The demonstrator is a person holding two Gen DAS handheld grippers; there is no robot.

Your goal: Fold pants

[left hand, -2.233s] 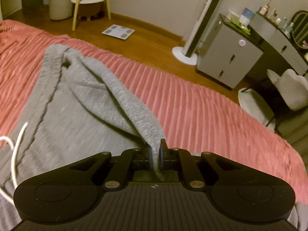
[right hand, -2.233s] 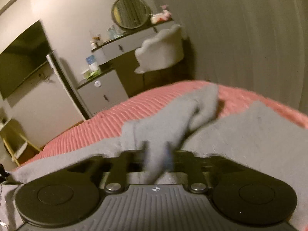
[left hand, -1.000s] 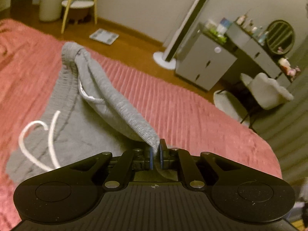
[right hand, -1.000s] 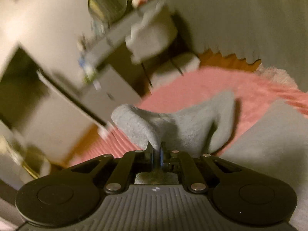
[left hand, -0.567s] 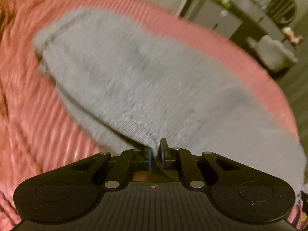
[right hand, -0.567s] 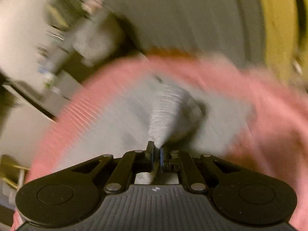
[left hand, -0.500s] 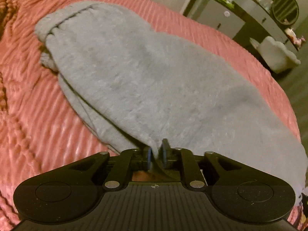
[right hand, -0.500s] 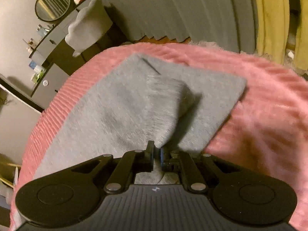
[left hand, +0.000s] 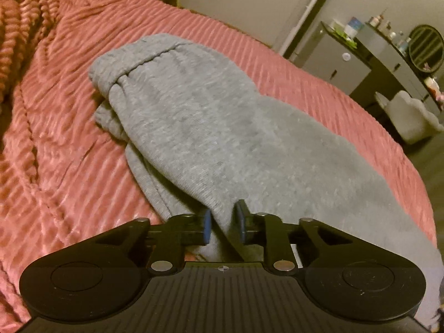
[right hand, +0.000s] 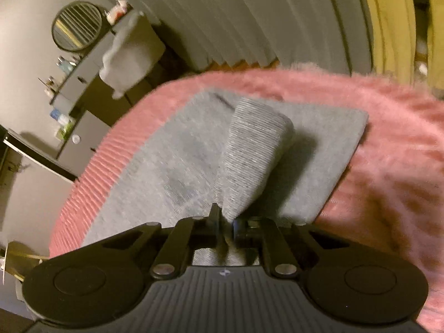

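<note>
Grey sweatpants [left hand: 211, 127] lie folded lengthwise on a pink ribbed bedspread [left hand: 63, 144], the waistband at the far left. My left gripper [left hand: 223, 222] stands slightly open, with a fold of the pants' near edge loose between its blue pads [left hand: 206, 224]. In the right wrist view the leg end of the pants [right hand: 194, 161] lies flat. My right gripper [right hand: 226, 220] is shut on the ribbed cuff [right hand: 249, 149], which rises from the jaws and curls over the leg.
A knitted pink throw [left hand: 19, 19] lies at the far left of the bed. Beyond the bed stand a grey dresser [left hand: 344, 63], a round mirror [right hand: 76, 26], a white chair [right hand: 130, 52] and grey curtains [right hand: 263, 14].
Both grippers carried one side of the pants over onto the other, so the pants now lie folded. The left gripper's jaws have parted from the fabric; the right stays pinched on the cuff.
</note>
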